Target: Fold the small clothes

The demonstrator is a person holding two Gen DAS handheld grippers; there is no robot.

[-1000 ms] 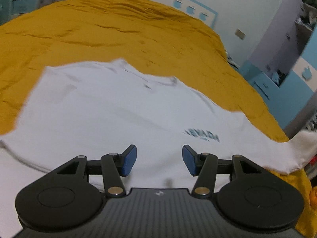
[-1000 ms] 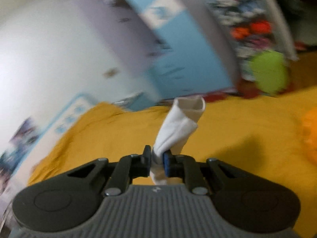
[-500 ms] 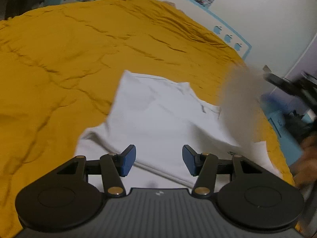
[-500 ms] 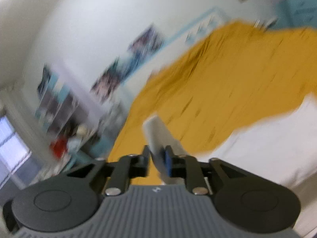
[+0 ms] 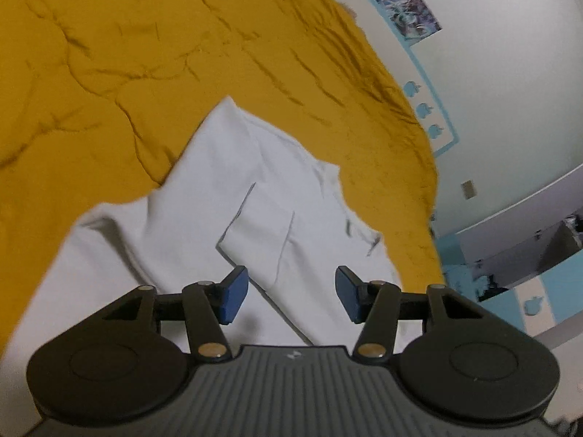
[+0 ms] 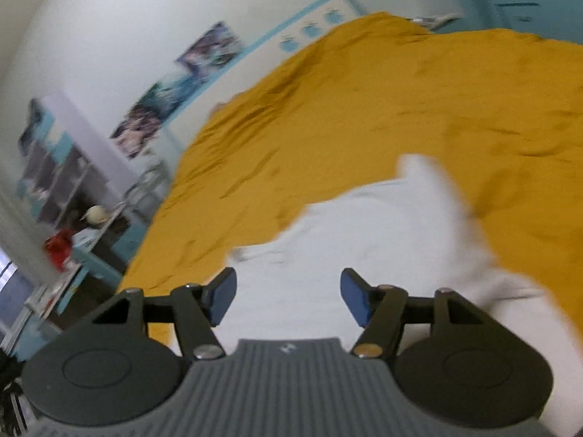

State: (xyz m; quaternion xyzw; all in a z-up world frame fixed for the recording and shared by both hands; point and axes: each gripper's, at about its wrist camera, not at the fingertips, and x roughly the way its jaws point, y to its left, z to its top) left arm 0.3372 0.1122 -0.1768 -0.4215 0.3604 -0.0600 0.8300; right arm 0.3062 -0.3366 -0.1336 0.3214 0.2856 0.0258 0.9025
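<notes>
A white T-shirt [image 5: 204,196] lies on the mustard-yellow bed cover [image 5: 145,54]. One sleeve [image 5: 266,240] is folded in over the shirt's body. My left gripper [image 5: 290,295] hovers open just above that folded sleeve, nothing between its blue pads. In the right wrist view the same shirt [image 6: 346,240] spreads below my right gripper [image 6: 288,300], whose jaws are opening with nothing between them. A blurred white flap of the shirt [image 6: 437,189] lies ahead and to the right of it.
The yellow cover [image 6: 364,102] runs to a white wall with posters [image 6: 211,47] and a blue band. A shelf unit [image 6: 62,182] with a red object stands at the bed's left in the right wrist view. Blue cabinets [image 5: 528,273] stand right of the bed.
My right gripper swung across with the white sleeve pinched in it, then opened and let it go onto the shirt. The left gripper stayed open and shifted and rolled over the shirt.
</notes>
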